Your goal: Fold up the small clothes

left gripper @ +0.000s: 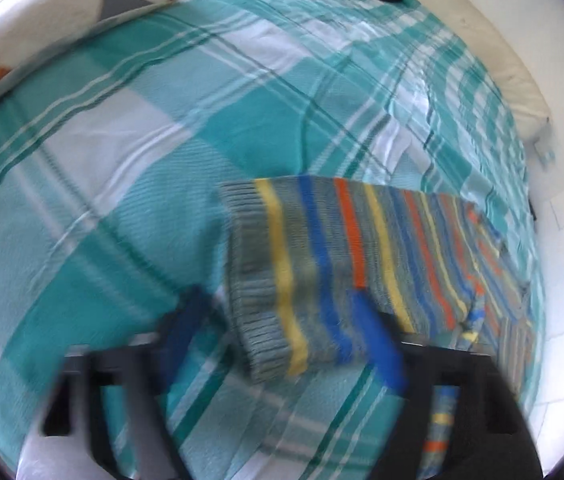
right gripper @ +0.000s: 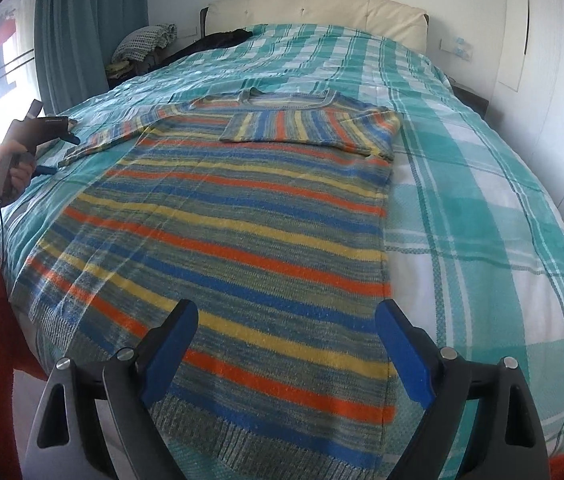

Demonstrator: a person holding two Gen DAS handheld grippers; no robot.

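Observation:
A striped knit sweater [right gripper: 242,216] in blue, orange, yellow and grey lies flat on the bed, hem toward me. Its right sleeve [right gripper: 305,126] is folded across the chest. Its left sleeve [right gripper: 118,136] stretches out to the left. My right gripper [right gripper: 285,344] is open above the hem. My left gripper [right gripper: 58,148] is at the left sleeve's cuff, held by a hand. In the blurred left wrist view the left gripper [left gripper: 282,332] is open, with the sleeve cuff [left gripper: 278,280] between its blue fingers.
The bed is covered by a teal and white plaid blanket [right gripper: 481,220]. A cream headboard [right gripper: 313,12] and dark clothes [right gripper: 218,40] are at the far end. A patterned pillow [left gripper: 62,12] shows in the left wrist view. A white wall [right gripper: 553,80] runs along the right.

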